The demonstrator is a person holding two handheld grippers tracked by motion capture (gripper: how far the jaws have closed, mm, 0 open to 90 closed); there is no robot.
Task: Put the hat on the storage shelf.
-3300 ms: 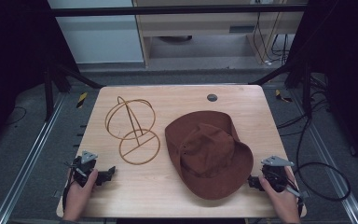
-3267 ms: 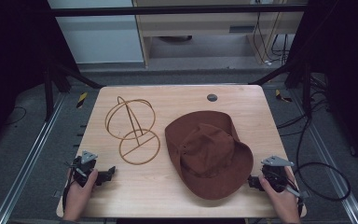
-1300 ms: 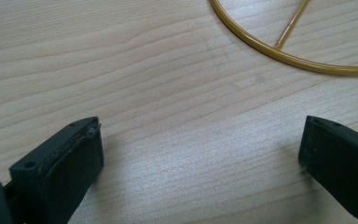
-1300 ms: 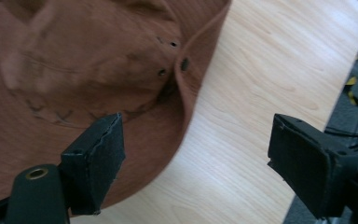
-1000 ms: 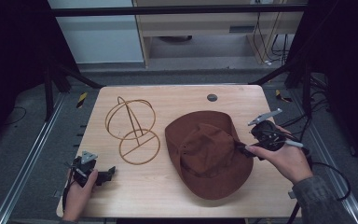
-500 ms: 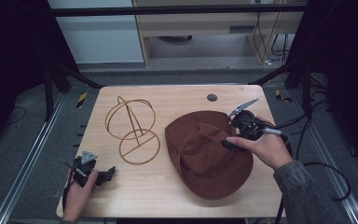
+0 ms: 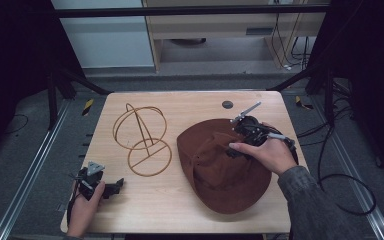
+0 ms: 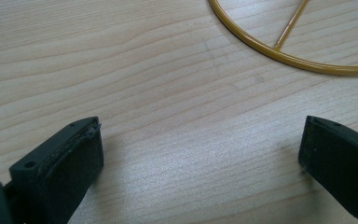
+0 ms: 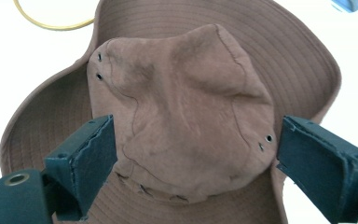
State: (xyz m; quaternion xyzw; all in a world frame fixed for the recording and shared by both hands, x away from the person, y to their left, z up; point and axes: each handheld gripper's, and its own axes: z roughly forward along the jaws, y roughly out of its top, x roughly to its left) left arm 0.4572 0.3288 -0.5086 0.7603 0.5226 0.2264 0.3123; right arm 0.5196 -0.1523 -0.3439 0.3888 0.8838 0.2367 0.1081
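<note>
The right tool (image 7: 235, 148) hangs over the brown hat (image 7: 220, 170), over the part of it nearest the table's right edge, held by the right hand (image 7: 265, 152). Its jaws stand wide apart and have just been opening further. In the right gripper view the right tool (image 9: 196, 163) looks down on the hat (image 9: 182, 107), with the dented crown lying between the two jaws; the pads are clear of the cloth and press on nothing. The brim spreads out past both jaws.

The hat lies crown up on the right half of the wooden table (image 7: 180, 210), closer to the near edge than to the far one. Its brim comes close to the near right corner.

Just to the left of the hat, apart from it, stands a wire hat stand (image 7: 142, 140), a flat ring on the table with an upright hoop above it. A small dark disc (image 7: 227, 104) sits near the far edge, beyond the hat.

The left tool (image 7: 117, 184) rests near the table's near left corner in the left hand (image 7: 82, 205). In the left gripper view the left tool (image 8: 198, 144) has its jaws spread open over bare wood, with the ring of the stand (image 8: 289, 56) lying farther off.
</note>
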